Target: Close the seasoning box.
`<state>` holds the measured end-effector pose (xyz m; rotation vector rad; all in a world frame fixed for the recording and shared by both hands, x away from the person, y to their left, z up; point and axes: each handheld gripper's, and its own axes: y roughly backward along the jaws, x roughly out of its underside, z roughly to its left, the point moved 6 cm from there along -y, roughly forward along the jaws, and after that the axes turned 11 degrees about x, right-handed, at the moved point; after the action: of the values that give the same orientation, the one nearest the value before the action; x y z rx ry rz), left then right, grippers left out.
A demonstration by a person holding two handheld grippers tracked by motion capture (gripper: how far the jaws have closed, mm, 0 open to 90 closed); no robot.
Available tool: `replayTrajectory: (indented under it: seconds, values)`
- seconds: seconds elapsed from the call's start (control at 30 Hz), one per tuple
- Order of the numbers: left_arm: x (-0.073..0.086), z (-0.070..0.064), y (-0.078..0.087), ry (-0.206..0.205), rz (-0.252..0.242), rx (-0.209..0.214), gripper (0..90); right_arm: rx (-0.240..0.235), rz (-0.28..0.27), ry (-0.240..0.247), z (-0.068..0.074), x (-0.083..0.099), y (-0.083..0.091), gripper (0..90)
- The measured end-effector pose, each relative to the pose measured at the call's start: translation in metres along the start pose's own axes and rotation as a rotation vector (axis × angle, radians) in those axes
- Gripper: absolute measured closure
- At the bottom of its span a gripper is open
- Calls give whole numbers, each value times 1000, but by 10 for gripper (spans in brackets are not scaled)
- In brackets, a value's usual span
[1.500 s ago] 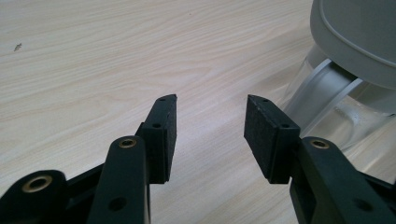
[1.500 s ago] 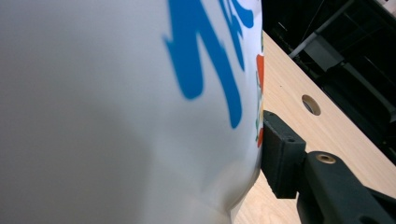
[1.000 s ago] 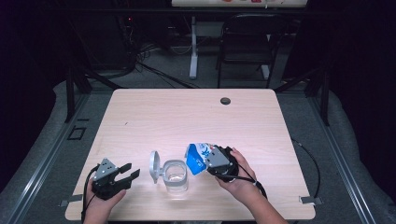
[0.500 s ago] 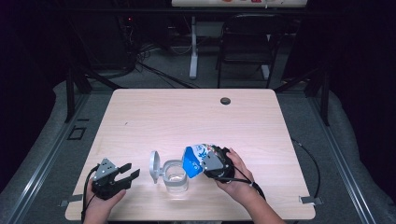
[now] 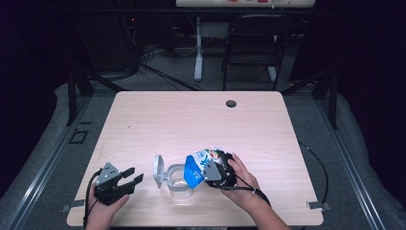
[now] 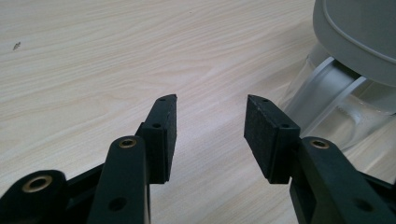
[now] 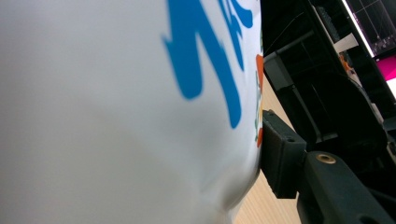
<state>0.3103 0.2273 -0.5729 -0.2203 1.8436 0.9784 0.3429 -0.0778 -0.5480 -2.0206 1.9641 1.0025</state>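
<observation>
The blue-and-white pouch (image 5: pixel 203 165) is held tipped over the clear container (image 5: pixel 179 182), its blue open end lowered toward the container's mouth and its white printed body raised to the right. In the right gripper view the pouch (image 7: pixel 116 112) presses right up against the lens, white with blue lettering and a trace of orange, and one black finger pad (image 7: pixel 280 154) lies flat against its side. The right gripper (image 5: pixel 218 170) is thus clamped on the pouch, with the person's right hand (image 5: pixel 242 182) wrapped around it from behind.

The container stands near the front edge of the wooden surface (image 5: pixel 201 120), its grey hinged lid (image 5: pixel 159 168) flipped open and standing up on the left side. The left gripper view shows that lid (image 6: pixel 359 28) and the clear wall (image 6: pixel 336 107) close by at the right.

The left gripper (image 5: pixel 125 179) rests low on the surface, just beside the container but not touching it. Its fingers (image 6: pixel 163 135) are apart with nothing between them, only bare wood.

The step in hand looks like pouring the pouch's contents into the container. Whether anything is flowing cannot be told from these views. The next move probably calls for a steeper tilt of the pouch with its opening kept over the mouth, so nothing spills onto the surface. The container is light and unheld, so the left gripper may need to close on its wall to steady it. Farther off, a small dark grommet (image 5: pixel 231 103) sits near the back edge.
</observation>
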Motion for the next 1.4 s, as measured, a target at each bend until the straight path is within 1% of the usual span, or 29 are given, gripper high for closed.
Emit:
replayTrajectory:
  seconds: [0.07, 0.23, 0.33, 0.37, 0.47, 0.53, 0.57, 0.63, 0.67, 0.77, 0.83, 0.87, 0.9, 0.93, 0.97, 1.0, 1.07, 1.13, 1.17, 1.2, 1.27, 1.33, 1.4]
  values:
    - [0, 0, 0, 0, 1, 0, 546, 6, 8, 29, 0, 0, 0, 520]
    - [0, 0, 0, 0, 4, 0, 546, 27, -10, 32, 1, -1, -1, 520]
    - [0, 0, 0, 0, 5, -1, 546, 38, -11, 52, 1, -1, 0, 520]
    - [0, 0, 0, 0, 5, -1, 546, 38, -18, 49, 2, -2, 0, 520]
    - [0, 0, 0, 0, 4, -1, 546, 47, -17, 71, 1, -2, 1, 520]
    - [0, -1, 0, 0, 4, -1, 546, 54, -28, 73, 2, -3, 0, 520]
    - [0, 0, 1, 0, 8, -2, 546, 60, -16, 95, 1, -2, 1, 520]
    - [0, 0, 1, -3, 11, -1, 546, 68, -25, 102, 2, -2, 0, 520]
    - [0, -1, 0, -3, 11, 0, 546, 70, -19, 118, 2, -2, 1, 520]
    - [0, -1, 0, -4, 11, -1, 546, 77, -23, 127, 3, -3, 1, 521]
    - [0, -1, 0, -3, 11, -1, 546, 81, -14, 148, 3, -3, 1, 522]
    - [0, -1, 1, -3, 11, 0, 546, 86, -27, 143, 4, -3, 0, 522]
    - [0, -1, 1, -3, 11, -1, 546, 87, -28, 144, 4, -3, 0, 522]
    - [0, -1, 0, -3, 5, -1, 546, 90, -17, 157, 4, -3, 1, 522]
    - [0, 0, 1, -5, 6, -1, 546, 94, -25, 165, 4, -4, 0, 522]
    - [0, -1, 1, -4, 5, -1, 546, 97, -43, 161, 4, -5, -1, 522]
    - [0, 0, 1, -4, 5, -1, 546, 103, -37, 176, 4, -5, 0, 522]
    - [0, 0, 1, -1, 4, -2, 546, 110, -46, 186, 5, -6, -1, 522]
    - [0, 0, 0, -1, -1, -1, 546, 112, -42, 200, 4, -6, 0, 523]
    - [0, 0, 0, -1, -2, -1, 546, 113, -51, 195, 5, -6, -1, 523]
    - [0, 0, 0, 1, -2, -1, 546, 121, -39, 219, 5, -7, 0, 524]
    - [0, 0, 0, -1, -1, -1, 546, 123, -50, 224, 6, -7, -1, 524]
    - [0, 0, 1, -2, 5, -2, 546, 128, -44, 241, 6, -8, -1, 524]
